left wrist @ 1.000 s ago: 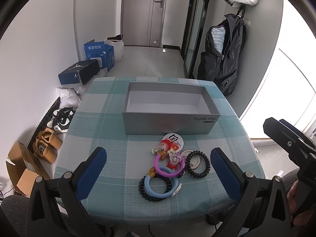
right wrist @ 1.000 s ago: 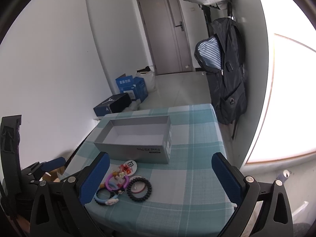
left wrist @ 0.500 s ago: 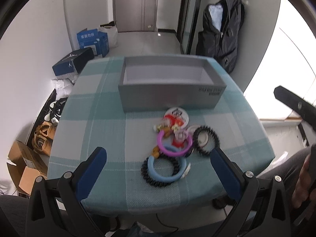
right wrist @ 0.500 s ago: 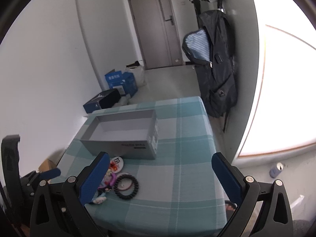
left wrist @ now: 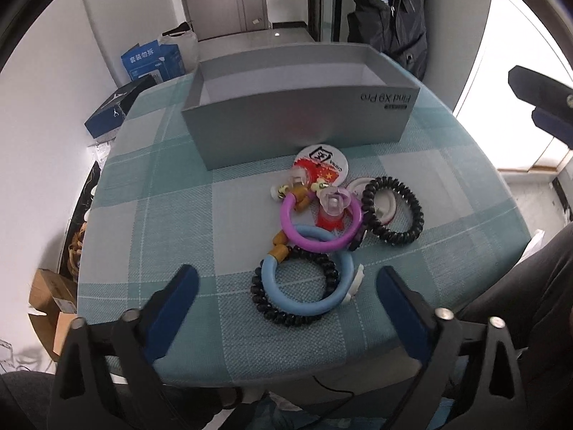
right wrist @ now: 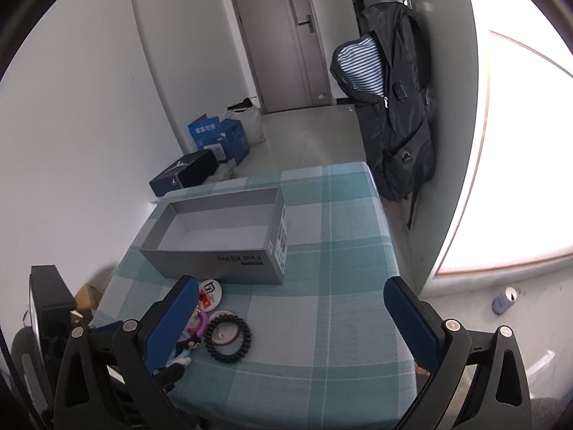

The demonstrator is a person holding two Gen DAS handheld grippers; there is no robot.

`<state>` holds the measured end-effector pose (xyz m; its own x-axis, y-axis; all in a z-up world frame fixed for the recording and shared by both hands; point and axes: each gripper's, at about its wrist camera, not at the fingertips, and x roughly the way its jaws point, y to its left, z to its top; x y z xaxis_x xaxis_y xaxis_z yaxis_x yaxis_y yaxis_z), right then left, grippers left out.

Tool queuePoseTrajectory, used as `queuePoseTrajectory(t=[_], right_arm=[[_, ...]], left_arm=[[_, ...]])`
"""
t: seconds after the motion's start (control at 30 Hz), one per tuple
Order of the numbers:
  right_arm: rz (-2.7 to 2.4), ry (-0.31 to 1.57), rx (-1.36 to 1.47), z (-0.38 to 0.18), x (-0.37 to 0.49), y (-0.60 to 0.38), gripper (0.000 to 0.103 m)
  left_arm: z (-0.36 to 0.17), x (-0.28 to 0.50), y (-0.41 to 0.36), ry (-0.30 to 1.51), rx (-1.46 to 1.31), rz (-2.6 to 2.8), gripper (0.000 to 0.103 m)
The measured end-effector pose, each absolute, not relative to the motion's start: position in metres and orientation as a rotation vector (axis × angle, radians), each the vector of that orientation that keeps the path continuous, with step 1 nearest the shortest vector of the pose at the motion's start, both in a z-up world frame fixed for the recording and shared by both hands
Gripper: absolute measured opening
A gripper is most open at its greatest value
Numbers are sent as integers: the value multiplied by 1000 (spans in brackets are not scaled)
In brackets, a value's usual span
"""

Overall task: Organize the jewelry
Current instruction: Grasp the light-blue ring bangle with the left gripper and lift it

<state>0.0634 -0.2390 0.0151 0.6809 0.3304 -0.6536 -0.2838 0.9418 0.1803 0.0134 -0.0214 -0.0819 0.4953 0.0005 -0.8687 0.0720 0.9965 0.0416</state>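
The left tool (left wrist: 284,281) is spread wide, its two blue-padded fingers (left wrist: 172,306) reaching forward from the black frame at the bottom of its own view, tilted downward, with nothing between the pads. The right tool (right wrist: 292,315) is likewise spread wide and holds nothing; its blue pads (right wrist: 412,326) sit on black arms studded with silver bolts. In the left wrist view the right tool shows at the far right edge, raised and well apart from the left one. In the right wrist view part of the left tool's black body shows at the lower left edge.
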Motion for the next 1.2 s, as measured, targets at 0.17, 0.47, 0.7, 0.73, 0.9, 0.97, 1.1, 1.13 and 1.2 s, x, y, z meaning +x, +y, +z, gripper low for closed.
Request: queuePoseTrajectory(t=[0.17, 0.47, 0.7, 0.73, 0.9, 0.97, 1.1, 1.13, 1.2], right_arm=[[351, 750, 57, 14, 63, -237, 103], [346, 773, 61, 10, 65, -236, 103], [346, 783, 50, 8, 65, -232, 103], [346, 785, 49, 7, 65, -231, 103], [367, 820, 64, 1, 68, -229, 103], [375, 840, 77, -2, 70, -228, 103], [412, 899, 120, -10, 75, -225, 103], [420, 918, 125, -13, 76, -223, 103], [443, 951, 131, -19, 77, -218, 103]], left_arm=[[-84, 15, -21, 1070, 62, -60, 78], [-78, 16, -20, 1056, 33, -103, 54], [-69, 18, -8, 1026, -46, -132, 53], [-67, 18, -7, 1021, -56, -136, 53], [-58, 17, 1, 993, -118, -160, 53], [-54, 16, 2, 977, -131, -169, 53], [-48, 17, 10, 961, -181, -181, 53], [-47, 18, 12, 959, -193, -179, 53], [-44, 18, 18, 951, -223, -173, 53]])
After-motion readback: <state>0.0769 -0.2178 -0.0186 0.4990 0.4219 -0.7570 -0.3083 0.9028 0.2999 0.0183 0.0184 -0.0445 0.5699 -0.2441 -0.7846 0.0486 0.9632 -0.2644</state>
